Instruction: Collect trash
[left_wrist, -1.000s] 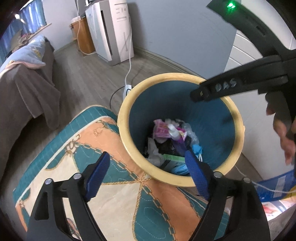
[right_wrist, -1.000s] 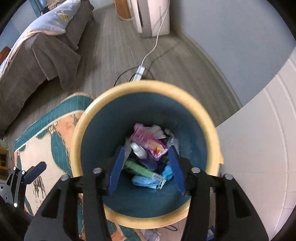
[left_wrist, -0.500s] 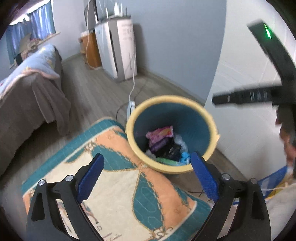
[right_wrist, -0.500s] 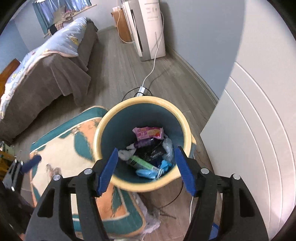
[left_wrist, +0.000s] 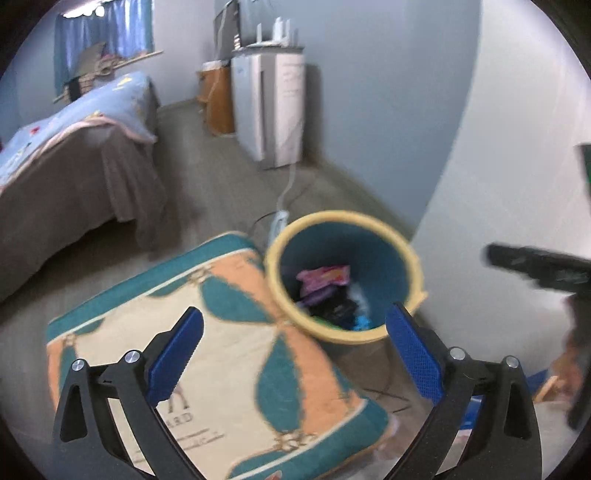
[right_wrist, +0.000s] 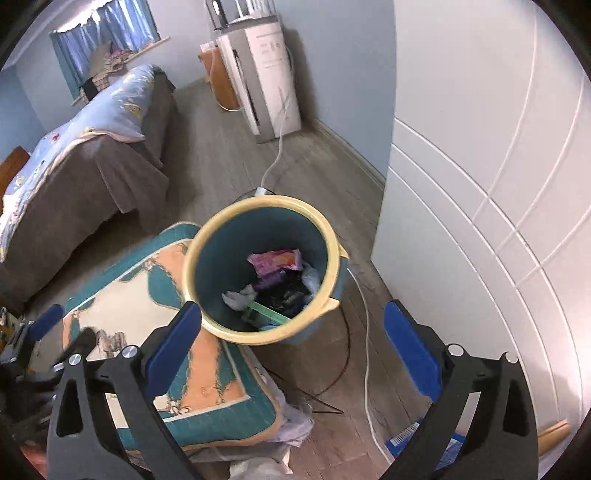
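A bedroom with grey plank flooring, blue walls and a white panelled door forms the setting; on the floor stands the bin (right_wrist: 266, 269), yellow-rimmed and teal inside, holding the collected trash: a pink wrapper (right_wrist: 275, 260), crumpled white tissue (right_wrist: 238, 297), a green strip (right_wrist: 271, 314) and dark scraps; in the right wrist view it sits ahead of the jaws, just beyond the left pad's tip.

The right gripper (right_wrist: 291, 350) has its jaws opening, nothing between them, only bare floor and a white cable (right_wrist: 365, 354) below; the left gripper (left_wrist: 293, 354) is opening too, and empty, with the bin ahead of its right pad and the patterned cushion (left_wrist: 221, 332) under its left one.

The drop looks finished, so the step in hand is probably finding more litter; the crumpled stuff under the cushion's near corner (right_wrist: 291, 424) and the blue packet (right_wrist: 413, 435) beneath the right pad (whether either is trash, I cannot tell) seem the nearest candidates; approach with the jaws wide, and avoid snagging the cable or the black wire (right_wrist: 343, 354) beside the bin.
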